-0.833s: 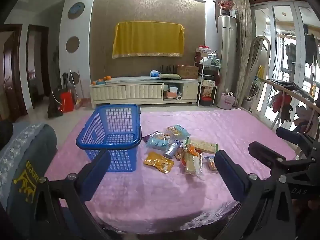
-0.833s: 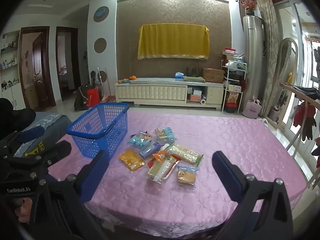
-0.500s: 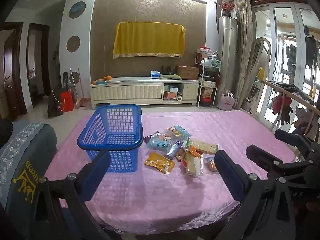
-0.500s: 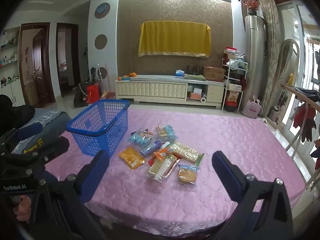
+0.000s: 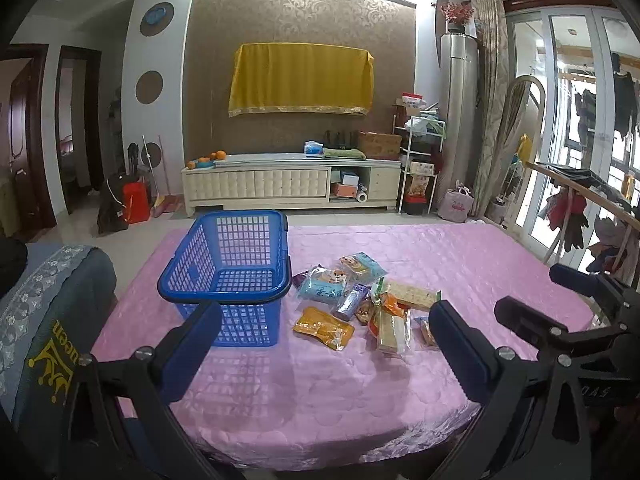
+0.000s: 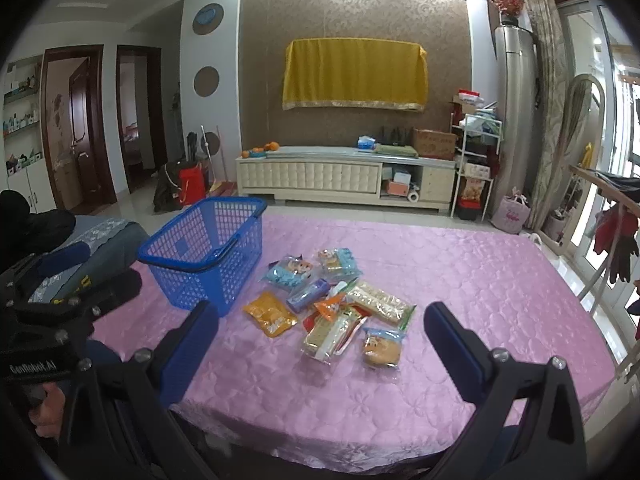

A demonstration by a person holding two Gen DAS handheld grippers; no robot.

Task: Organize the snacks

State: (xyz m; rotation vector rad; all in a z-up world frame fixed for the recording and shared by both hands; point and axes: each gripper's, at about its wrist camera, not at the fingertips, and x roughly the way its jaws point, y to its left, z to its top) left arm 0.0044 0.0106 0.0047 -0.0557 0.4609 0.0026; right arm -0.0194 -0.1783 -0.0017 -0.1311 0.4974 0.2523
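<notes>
Blue basket (image 5: 232, 276) sits empty at centre-left; both grippers' fingers (image 6: 188, 344) spread, holding nothing. Likely next: reach for a snack packet (image 6: 270, 314).

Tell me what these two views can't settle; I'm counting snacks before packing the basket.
- Snack pile, left wrist view: a hand-held gripper finger covers its right edge.
- Both views: packets overlap, so the count is unsure; printing too small to read.
- Basket, right wrist view: its wall hides the floor.

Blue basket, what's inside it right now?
The blue basket looks empty: only its mesh floor shows. Its near inside corner is hidden by the rim. The snack packets lie beside it.
</notes>
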